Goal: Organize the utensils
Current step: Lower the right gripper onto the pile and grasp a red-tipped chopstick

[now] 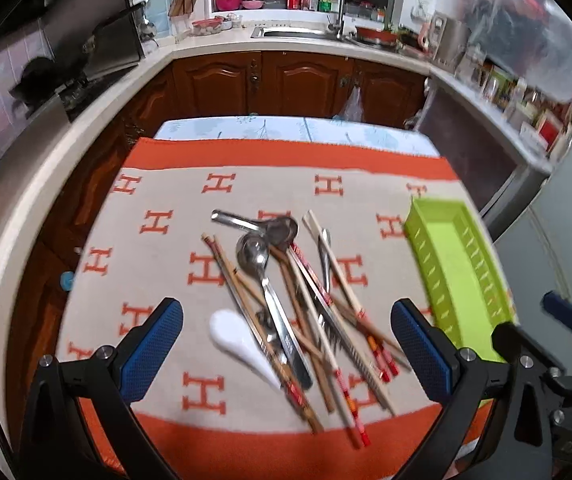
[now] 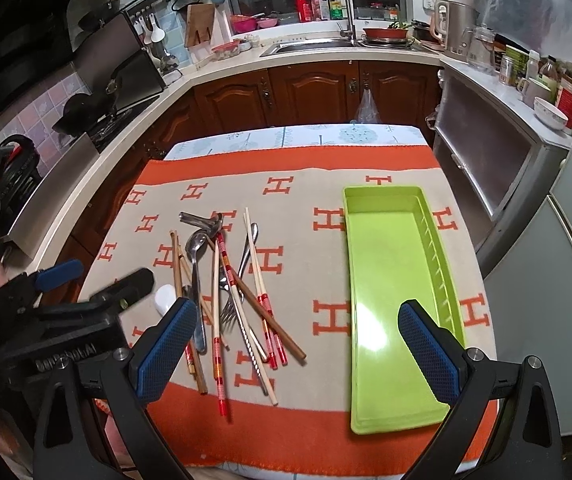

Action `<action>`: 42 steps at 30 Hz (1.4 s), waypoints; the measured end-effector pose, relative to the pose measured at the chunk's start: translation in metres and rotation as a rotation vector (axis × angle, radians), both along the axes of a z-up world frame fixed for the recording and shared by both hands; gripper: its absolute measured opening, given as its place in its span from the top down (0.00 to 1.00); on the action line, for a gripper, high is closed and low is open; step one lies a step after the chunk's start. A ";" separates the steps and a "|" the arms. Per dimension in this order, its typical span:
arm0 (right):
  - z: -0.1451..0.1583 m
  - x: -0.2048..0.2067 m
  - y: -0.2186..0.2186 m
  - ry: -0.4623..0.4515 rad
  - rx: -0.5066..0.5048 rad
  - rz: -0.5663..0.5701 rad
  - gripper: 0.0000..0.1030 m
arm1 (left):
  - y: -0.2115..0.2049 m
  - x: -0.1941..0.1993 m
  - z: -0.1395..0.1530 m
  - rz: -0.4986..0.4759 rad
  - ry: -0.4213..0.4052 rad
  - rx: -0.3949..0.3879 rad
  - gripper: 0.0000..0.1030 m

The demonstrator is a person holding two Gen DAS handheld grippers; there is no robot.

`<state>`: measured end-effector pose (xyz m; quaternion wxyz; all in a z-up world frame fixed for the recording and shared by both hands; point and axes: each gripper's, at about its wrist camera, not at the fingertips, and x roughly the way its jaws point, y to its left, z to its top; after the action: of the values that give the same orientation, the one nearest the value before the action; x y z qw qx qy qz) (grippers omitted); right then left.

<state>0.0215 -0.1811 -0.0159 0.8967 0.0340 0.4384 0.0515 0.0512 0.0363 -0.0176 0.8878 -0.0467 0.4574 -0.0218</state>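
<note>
The left gripper [image 1: 286,344] hangs with its blue-padded fingers spread wide and holding nothing, right over the near end of the utensil pile [image 1: 286,300]; its own frame cuts off the nearest stretch of the surface. Between its fingers the pile blurs, so the overlapping chopsticks [image 1: 349,292] cannot be counted and their red printed bands cannot be read. A white ceramic spoon [image 1: 238,340] lies just inside its left finger, partly under a chopstick, and the steel spoon [image 1: 262,268] and ladle [image 1: 266,226] reach away beyond. The right gripper [image 2: 297,344] is likewise wide open and empty, its left finger above the near end of the pile and its right finger over the lime green tray [image 2: 389,280], which sits empty and apart from the pile; its near corner hides behind that finger. A fork [image 2: 228,306] shows only in part among the sticks. Embossed lettering on the left gripper's black body, seen to the right gripper's left, is too smeared to read. The blanket [image 2: 305,240] over the surface bears repeated orange "H" letters inside an orange border. Farther off, bottles by the faucet [image 2: 343,4] and jars on the counter to the right carry labels too small to make out.
</note>
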 end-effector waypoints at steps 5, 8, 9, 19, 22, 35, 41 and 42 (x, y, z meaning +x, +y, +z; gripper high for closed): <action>-0.008 0.033 0.003 0.049 0.014 0.020 0.18 | 0.031 0.032 -0.006 0.032 0.052 -0.047 0.01; -0.021 0.060 0.005 0.112 0.047 0.043 0.27 | 0.040 0.049 -0.014 0.026 0.116 -0.018 0.01; -0.026 0.068 0.006 0.130 0.055 0.054 0.31 | 0.044 0.052 -0.017 0.027 0.132 -0.021 0.01; -0.095 0.120 0.042 0.324 0.091 0.209 0.55 | 0.064 0.058 -0.079 0.026 0.285 -0.050 0.20; -0.110 0.118 0.059 0.373 0.148 0.260 0.56 | 0.065 0.054 -0.096 0.022 0.320 -0.062 0.28; -0.160 0.123 0.120 0.512 0.193 0.321 0.74 | 0.079 0.047 -0.118 0.012 0.367 -0.101 0.46; -0.165 0.128 0.119 0.499 0.235 0.281 0.94 | 0.090 0.050 -0.114 0.020 0.363 -0.123 0.55; -0.162 0.127 0.115 0.490 0.241 0.277 0.94 | 0.090 0.050 -0.113 0.018 0.364 -0.126 0.57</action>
<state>0.1486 -0.0656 -0.1775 0.7381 0.0913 0.6329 0.2149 0.1011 0.1265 -0.1310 0.7858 -0.1096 0.6078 -0.0336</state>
